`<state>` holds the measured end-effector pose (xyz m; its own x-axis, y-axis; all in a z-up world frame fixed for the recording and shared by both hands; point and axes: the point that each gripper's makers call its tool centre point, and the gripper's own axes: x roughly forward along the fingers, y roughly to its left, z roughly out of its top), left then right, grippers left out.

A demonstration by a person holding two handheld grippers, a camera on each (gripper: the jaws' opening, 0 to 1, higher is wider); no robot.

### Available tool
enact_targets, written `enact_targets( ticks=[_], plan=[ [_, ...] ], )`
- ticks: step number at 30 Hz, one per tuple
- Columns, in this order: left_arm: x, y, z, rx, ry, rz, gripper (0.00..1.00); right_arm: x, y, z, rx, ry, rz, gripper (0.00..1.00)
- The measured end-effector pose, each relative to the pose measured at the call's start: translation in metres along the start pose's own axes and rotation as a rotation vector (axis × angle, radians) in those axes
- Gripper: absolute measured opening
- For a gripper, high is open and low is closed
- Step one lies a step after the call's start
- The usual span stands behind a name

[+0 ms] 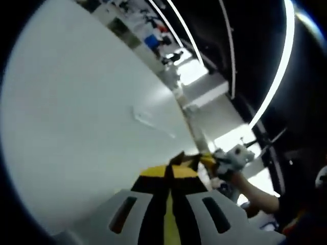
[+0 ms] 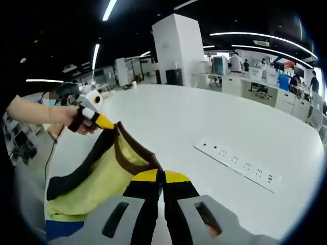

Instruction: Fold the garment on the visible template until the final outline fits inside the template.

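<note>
My right gripper and left gripper both had jaws clamped on the yellow-and-brown fabric garment, mid-frame. I judged it best lowered taut and evenly onto the white worktop.

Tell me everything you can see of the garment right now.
The garment is yellow, soft-looking knit with a dark brown band along its edge and a blue part at its lower end. It is lifted off the white table, stretched between both tongs: the right tongs pinch one edge, and the left tongs, held in a hand, pinch another corner. It hangs slack and bunched, not flat. In the left gripper view its edge sits clamped in the left tongs.
</note>
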<state>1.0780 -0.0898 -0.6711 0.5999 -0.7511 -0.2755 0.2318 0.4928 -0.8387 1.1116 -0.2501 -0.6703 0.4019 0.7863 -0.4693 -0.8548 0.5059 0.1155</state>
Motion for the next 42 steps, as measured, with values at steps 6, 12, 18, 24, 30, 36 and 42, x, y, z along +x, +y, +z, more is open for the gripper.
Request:
enact_targets(
  ticks=[6, 12, 18, 24, 30, 36, 42],
  plan=[
    [0.014, 0.016, 0.000, -0.038, 0.000, 0.028, 0.00, 0.013, -0.013, -0.015, 0.037, 0.028, -0.025, 0.02],
    [0.027, 0.033, 0.000, -0.086, -0.007, 0.077, 0.00, 0.026, -0.026, -0.030, 0.075, 0.056, -0.053, 0.02],
    [0.036, 0.043, 0.003, -0.124, -0.027, 0.107, 0.00, 0.036, -0.038, -0.038, 0.094, 0.076, -0.078, 0.03],
    [0.044, 0.055, 0.001, -0.159, -0.030, 0.155, 0.00, 0.046, -0.046, -0.047, 0.100, 0.111, -0.095, 0.03],
    [0.049, 0.066, -0.002, -0.197, -0.036, 0.199, 0.00, 0.054, -0.049, -0.057, 0.100, 0.138, -0.108, 0.03],
    [0.056, 0.080, 0.000, -0.206, -0.032, 0.223, 0.00, 0.061, -0.055, -0.063, 0.095, 0.154, -0.125, 0.03],
    [0.060, 0.083, 0.001, -0.205, -0.029, 0.229, 0.00, 0.064, -0.059, -0.067, 0.094, 0.160, -0.136, 0.03]
  ],
)
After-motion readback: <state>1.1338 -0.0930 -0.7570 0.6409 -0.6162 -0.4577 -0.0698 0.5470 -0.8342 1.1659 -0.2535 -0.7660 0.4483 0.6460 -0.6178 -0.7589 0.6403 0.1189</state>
